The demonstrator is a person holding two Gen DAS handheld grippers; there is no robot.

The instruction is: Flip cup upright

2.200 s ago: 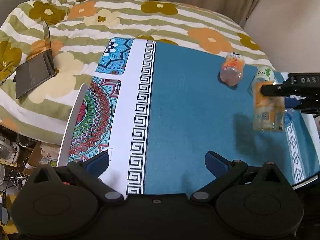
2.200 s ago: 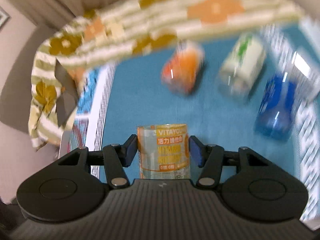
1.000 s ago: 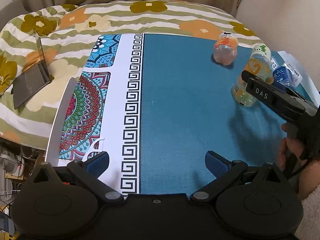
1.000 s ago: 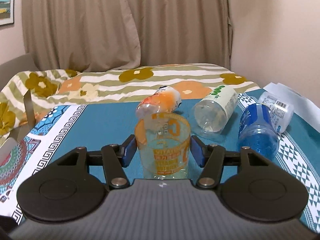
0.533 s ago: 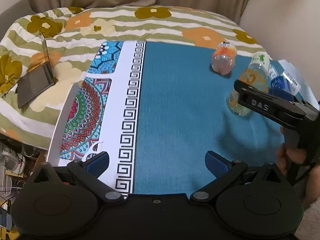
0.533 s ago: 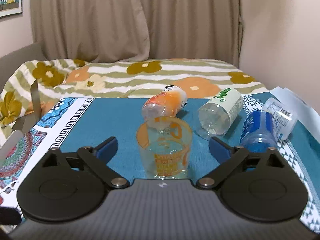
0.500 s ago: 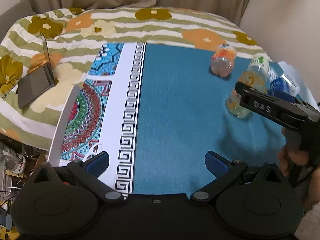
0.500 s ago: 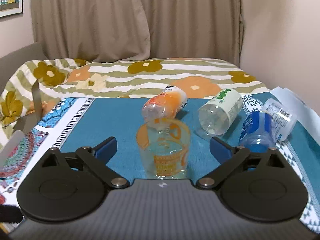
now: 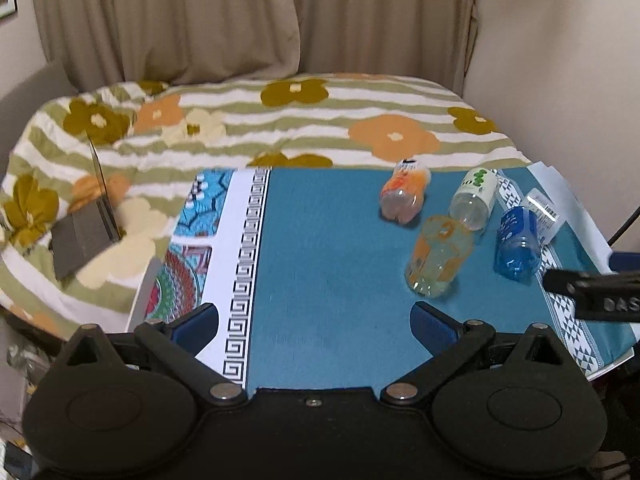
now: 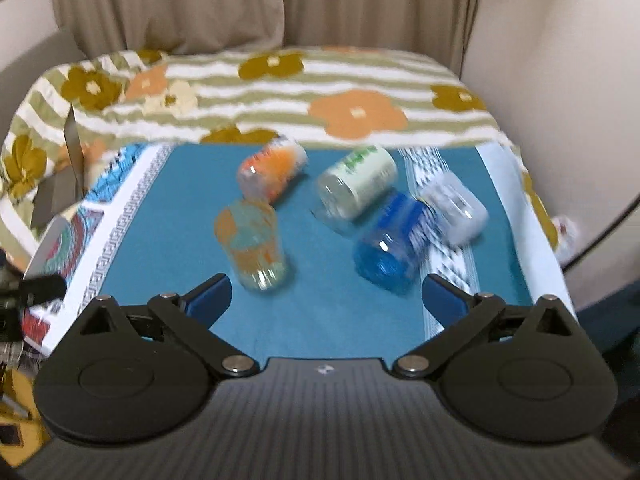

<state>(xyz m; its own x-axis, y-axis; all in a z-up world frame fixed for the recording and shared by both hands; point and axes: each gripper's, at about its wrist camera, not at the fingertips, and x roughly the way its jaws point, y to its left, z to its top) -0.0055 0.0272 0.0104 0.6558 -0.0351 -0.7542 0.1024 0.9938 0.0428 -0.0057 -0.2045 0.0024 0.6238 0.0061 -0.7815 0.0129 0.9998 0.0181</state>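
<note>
Right claw [image 10: 326,296] withdrawn, wide open, cup [image 10: 252,246] upright

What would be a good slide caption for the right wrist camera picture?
Open right gripper above the blue mat, a clear orange-printed cup standing upright near four bottles lying on their sides.
</note>
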